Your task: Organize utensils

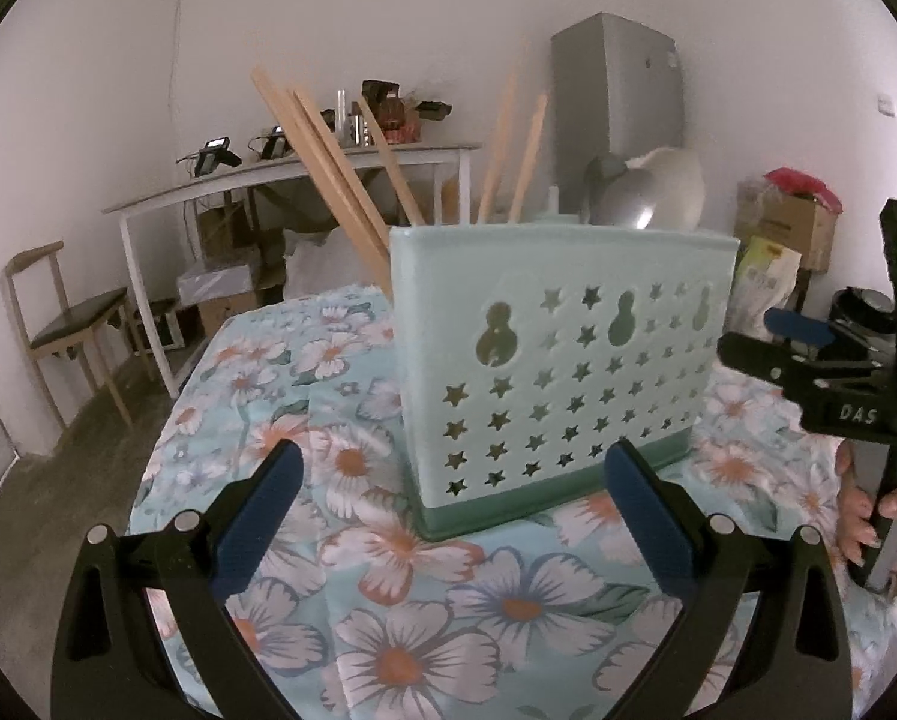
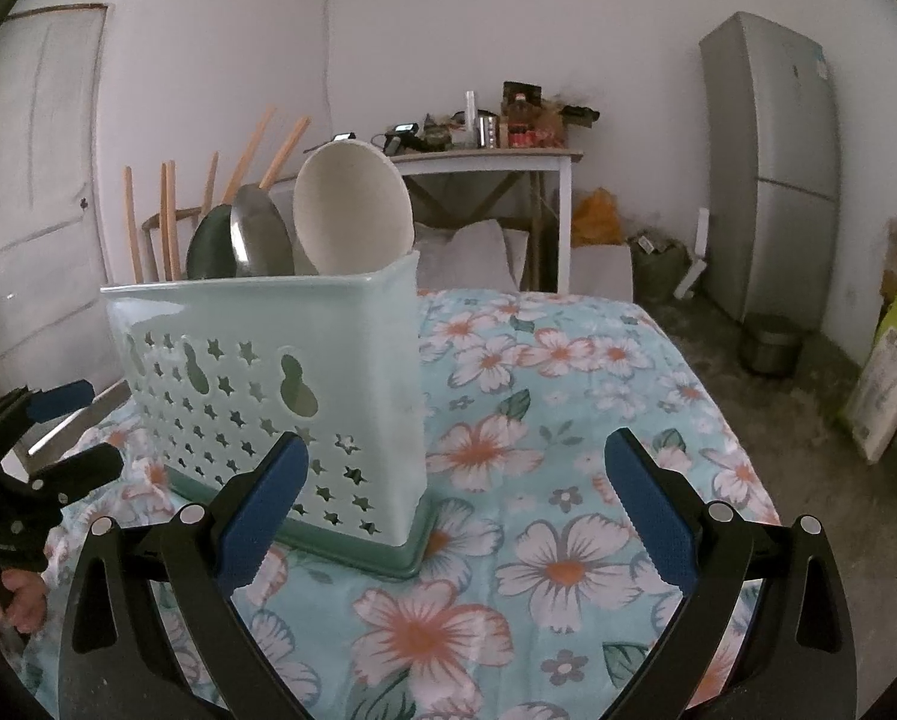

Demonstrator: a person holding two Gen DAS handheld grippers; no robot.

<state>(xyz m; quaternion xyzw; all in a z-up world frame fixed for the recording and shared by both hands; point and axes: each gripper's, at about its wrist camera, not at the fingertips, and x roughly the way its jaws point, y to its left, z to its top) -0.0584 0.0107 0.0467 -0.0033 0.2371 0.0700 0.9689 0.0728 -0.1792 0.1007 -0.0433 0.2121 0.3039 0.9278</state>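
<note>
Surroundings: behind the table with its floral cloth stand a white side table laden with small clutter, a grey refrigerator, a wooden chair at far left, and cardboard boxes at far right. Nothing lies on the cloth between my tongs and the holder.

Task object: the pale green utensil holder stands upright near the middle of the cloth on a darker green base, its near wall pierced with star-shaped holes and three gourd-shaped slots. Wooden chopsticks lean out of its left end; in the right wrist view a white ladle, a metal ladle and a dark one rise from its right end.

Pose: my left gripper hovers just above the cloth, near the holder's left corner, its blue-padded jaws spread wide and empty. My right gripper hovers likewise before the holder's right corner, jaws spread and holding nothing. Each appears in the other's view; my hand wraps the right handle.
</note>
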